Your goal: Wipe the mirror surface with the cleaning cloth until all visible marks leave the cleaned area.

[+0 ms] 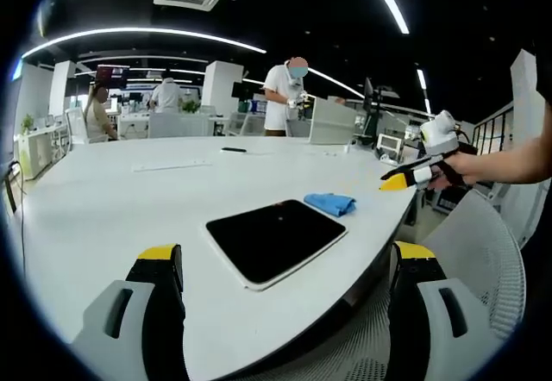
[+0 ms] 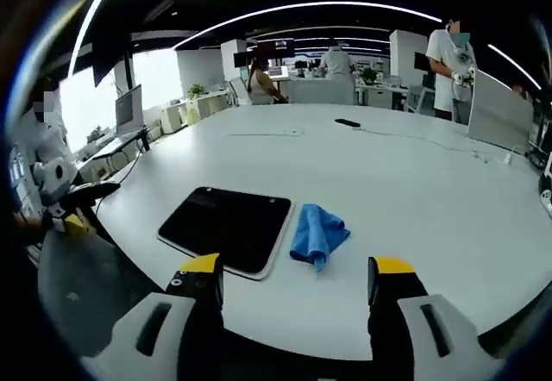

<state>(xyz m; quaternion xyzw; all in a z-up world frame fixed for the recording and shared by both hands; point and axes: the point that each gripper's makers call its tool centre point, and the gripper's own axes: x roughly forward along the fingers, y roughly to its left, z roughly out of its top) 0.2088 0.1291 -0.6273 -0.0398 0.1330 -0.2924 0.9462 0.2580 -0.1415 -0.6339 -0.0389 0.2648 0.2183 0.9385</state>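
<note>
Nothing is wiped yet: the cleaning cloth (image 2: 317,234) is left beside the mirror (image 2: 228,227), untouched by both released, empty grippers (image 1: 289,269) (image 2: 293,282).

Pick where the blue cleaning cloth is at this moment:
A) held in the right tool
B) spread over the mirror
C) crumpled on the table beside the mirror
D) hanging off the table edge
C: the blue cloth lies bunched on the white table beside the dark mirror; both tools are open and empty.
</note>
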